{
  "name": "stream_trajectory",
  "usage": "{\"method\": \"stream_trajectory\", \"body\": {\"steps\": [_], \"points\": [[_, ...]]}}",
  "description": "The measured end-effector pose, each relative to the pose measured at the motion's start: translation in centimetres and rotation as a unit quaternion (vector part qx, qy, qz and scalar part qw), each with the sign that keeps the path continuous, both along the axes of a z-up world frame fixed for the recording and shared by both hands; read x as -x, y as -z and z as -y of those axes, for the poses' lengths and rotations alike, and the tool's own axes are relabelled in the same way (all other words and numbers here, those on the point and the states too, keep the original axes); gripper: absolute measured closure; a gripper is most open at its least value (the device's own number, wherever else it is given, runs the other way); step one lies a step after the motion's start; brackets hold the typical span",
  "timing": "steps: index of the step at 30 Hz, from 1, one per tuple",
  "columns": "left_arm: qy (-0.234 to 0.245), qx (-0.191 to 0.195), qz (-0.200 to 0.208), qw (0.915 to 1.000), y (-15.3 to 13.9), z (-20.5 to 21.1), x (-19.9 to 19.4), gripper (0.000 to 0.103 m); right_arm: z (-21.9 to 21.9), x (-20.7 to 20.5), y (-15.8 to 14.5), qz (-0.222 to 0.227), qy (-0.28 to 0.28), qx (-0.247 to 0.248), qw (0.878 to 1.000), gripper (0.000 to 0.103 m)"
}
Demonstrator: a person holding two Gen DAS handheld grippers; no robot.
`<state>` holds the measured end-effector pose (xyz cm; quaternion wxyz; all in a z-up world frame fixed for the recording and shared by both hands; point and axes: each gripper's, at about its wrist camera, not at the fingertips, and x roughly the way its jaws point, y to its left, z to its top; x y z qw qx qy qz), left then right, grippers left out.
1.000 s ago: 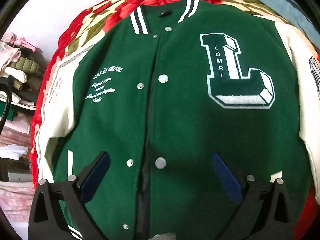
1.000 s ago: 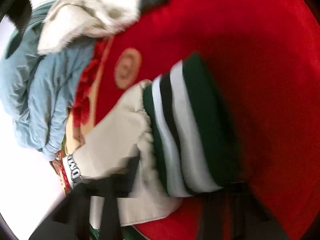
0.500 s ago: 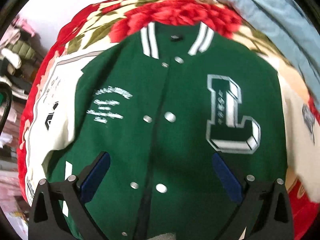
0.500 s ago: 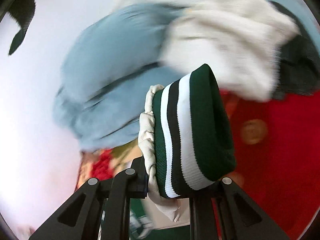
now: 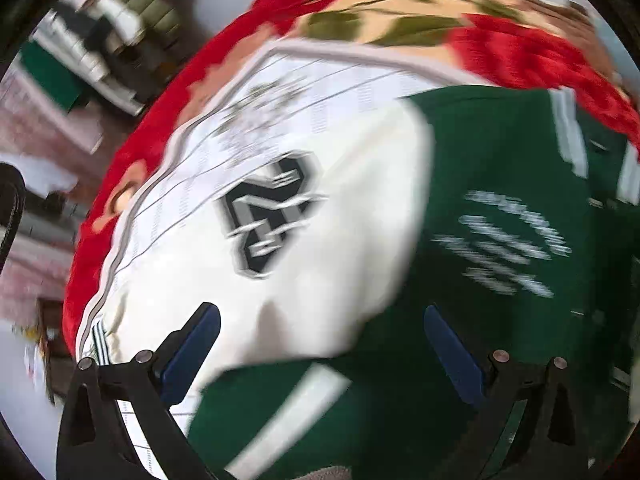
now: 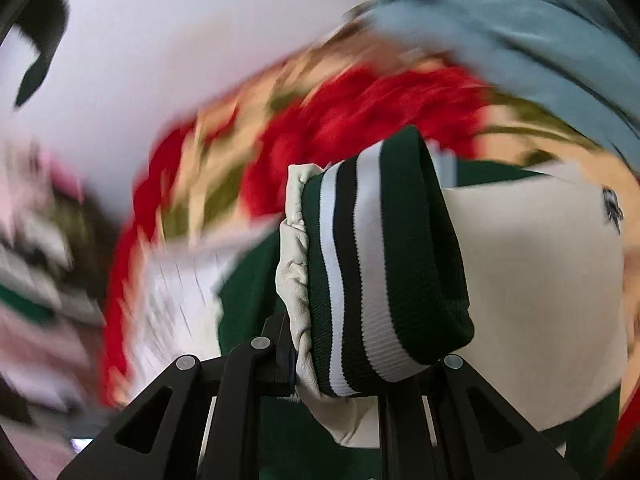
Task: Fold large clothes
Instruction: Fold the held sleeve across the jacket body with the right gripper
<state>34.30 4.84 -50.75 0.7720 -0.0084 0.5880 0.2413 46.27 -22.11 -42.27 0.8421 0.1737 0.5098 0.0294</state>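
Your jacket (image 5: 500, 208) lies spread front-up on the floral blanket (image 5: 400, 12), green body with a cream sleeve (image 5: 304, 280) at its side; a dark patch (image 5: 266, 214) sits on that sleeve and blurred white script (image 5: 504, 240) on the chest. Left view is motion-smeared, so finer detail can't be read. Your left claw (image 5: 320, 344) hangs over the sleeve-body seam, blue pads (image 5: 192, 348) spread wide, nothing between them, apart from the cloth. Your right claw (image 6: 360, 376) is pinching the other sleeve at its cuff (image 6: 384, 264): green knit with white and black stripes, gathered cream leather beside it, the cuff standing up above the jacket. That sleeve's cream panel (image 6: 532, 280) lies right of the cuff. A blue garment (image 6: 520, 20) lies past the blanket at top right. Clutter (image 5: 112, 32) is stacked beyond the blanket's left edge.
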Motion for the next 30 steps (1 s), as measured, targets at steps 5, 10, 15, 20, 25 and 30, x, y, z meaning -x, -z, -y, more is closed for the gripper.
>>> {"method": "stream_trajectory", "body": {"steps": [5,10,15,20,25,30], "points": [[-0.038,0.003,-0.008,0.9992,1.3,-5.5,2.0,0.000,-10.3,1.8,8.3,-0.071,-0.102,0.079,0.989,0.087],[-0.063,0.039,-0.006,0.9972,0.0,-9.0,4.9,0.000,-12.7,3.6,12.1,-0.128,-0.161,0.030,0.978,0.048],[-0.113,0.146,-0.012,0.9827,-1.4,-12.5,11.5,0.000,-7.6,8.7,7.1,-0.092,-0.091,-0.052,0.990,0.027],[-0.230,0.296,-0.014,0.9270,1.9,-16.8,18.4,0.000,-4.1,13.5,7.9,-0.150,-0.040,-0.048,0.987,0.027],[-0.332,0.361,0.044,0.8705,6.0,-21.2,20.2,0.002,-3.1,15.8,9.9,-0.175,-0.025,-0.039,0.983,0.027],[-0.423,0.359,0.120,0.8232,8.4,-26.5,19.4,0.003,-1.5,16.6,9.2,-0.178,-0.003,-0.023,0.984,0.027]]}}
